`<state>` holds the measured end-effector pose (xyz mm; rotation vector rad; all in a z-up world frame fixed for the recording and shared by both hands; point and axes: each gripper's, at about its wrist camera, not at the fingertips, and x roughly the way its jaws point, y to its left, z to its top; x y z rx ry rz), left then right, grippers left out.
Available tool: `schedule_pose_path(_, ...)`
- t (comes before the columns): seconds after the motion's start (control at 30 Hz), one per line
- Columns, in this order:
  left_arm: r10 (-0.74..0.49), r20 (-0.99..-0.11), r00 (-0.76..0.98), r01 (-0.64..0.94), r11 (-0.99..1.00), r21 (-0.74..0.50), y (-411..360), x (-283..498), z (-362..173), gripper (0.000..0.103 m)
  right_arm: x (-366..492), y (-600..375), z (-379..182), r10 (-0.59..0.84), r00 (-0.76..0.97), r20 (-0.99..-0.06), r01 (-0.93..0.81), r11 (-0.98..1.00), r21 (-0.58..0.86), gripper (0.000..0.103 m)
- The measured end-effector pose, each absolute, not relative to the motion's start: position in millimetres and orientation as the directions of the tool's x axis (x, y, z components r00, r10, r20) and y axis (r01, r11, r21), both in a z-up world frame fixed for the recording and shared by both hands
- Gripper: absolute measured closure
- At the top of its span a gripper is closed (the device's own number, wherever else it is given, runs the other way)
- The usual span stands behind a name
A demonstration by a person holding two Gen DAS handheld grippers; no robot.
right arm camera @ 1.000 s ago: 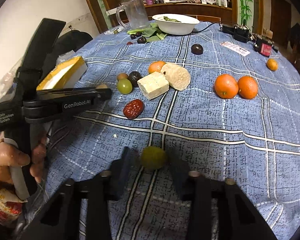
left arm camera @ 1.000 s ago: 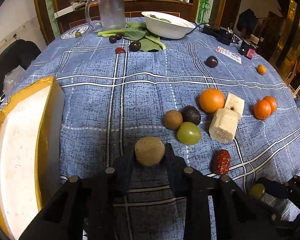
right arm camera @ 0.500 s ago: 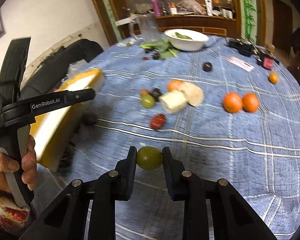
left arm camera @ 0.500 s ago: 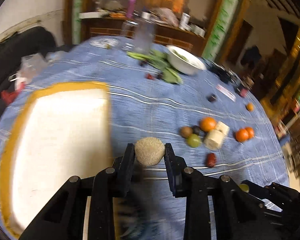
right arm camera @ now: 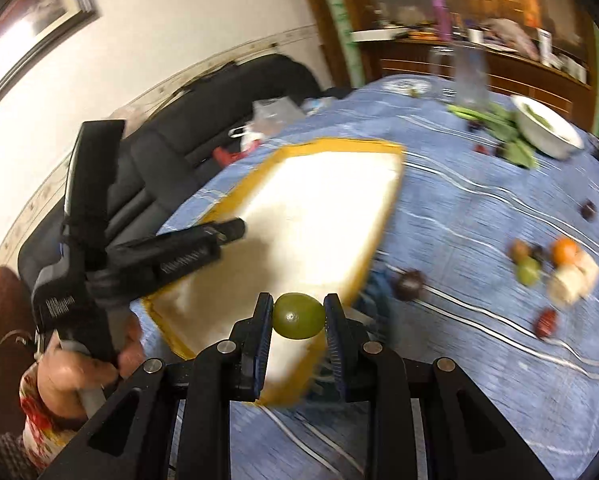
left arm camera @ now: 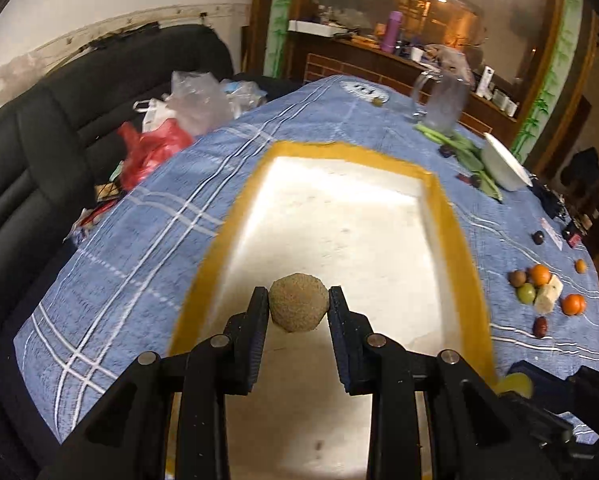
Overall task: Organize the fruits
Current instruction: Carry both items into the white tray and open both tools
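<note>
My left gripper (left arm camera: 298,307) is shut on a round brown kiwi (left arm camera: 298,302) and holds it above the white foam tray with a yellow rim (left arm camera: 455,236). My right gripper (right arm camera: 298,316) is shut on a green grape-like fruit (right arm camera: 298,315) and holds it above the near right edge of the same tray (right arm camera: 331,200). The left gripper also shows in the right wrist view (right arm camera: 203,248), over the tray's left side. Other fruits lie in a cluster on the blue cloth to the right (left arm camera: 539,284).
Oranges, a green fruit, a dark fruit, a red date (right arm camera: 546,322) and pale blocks (right arm camera: 571,280) lie right of the tray. A white bowl (left arm camera: 503,164), greens and a clear jug (left arm camera: 443,100) stand at the far side. A black sofa with bags (left arm camera: 171,128) borders the table's left.
Both grippers have lifted their fruits and swung left, from over the blue cloth to over the tray. The views are blurred by the motion.
</note>
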<state>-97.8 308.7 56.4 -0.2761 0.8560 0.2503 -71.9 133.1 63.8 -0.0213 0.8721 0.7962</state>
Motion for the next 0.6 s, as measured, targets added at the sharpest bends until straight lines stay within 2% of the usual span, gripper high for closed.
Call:
schedule_pose_path(0.13,0.094,-0.778,0.621,-0.327,0.933,-0.149,317,-104,50,0.074,-72,169,54,0.6,0.35,-0.72,-0.657,0.705,0.268,0.074)
schedule_pose_path(0.2,0.088,-0.777,0.623,-0.324,0.933,-0.154,318,-107,50,0.071,-71,177,50,0.585,0.356,-0.729,-0.655,0.712,0.251,0.074)
schedule_pose_path(0.23,0.085,-0.776,0.625,-0.323,0.933,-0.157,317,-108,50,0.066,-69,180,48,0.576,0.361,-0.734,-0.65,0.719,0.245,0.073)
schedule_pose_path(0.27,0.081,-0.773,0.629,-0.319,0.934,-0.162,316,-108,51,0.061,-67,182,46,0.57,0.36,-0.739,-0.642,0.726,0.248,0.069)
schedule_pose_path(0.3,0.078,-0.77,0.633,-0.316,0.934,-0.165,315,-107,52,0.059,-66,181,46,0.573,0.355,-0.738,-0.637,0.726,0.257,0.06)
schedule_pose_path(0.37,0.071,-0.761,0.644,-0.313,0.933,-0.178,315,-109,56,0.053,-65,174,50,0.581,0.368,-0.726,-0.631,0.729,0.264,0.051)
schedule_pose_path(0.6,0.05,-0.755,0.654,-0.302,0.932,-0.2,308,-109,61,0.049,-52,114,71,0.591,0.463,-0.66,-0.545,0.778,0.314,0.049)
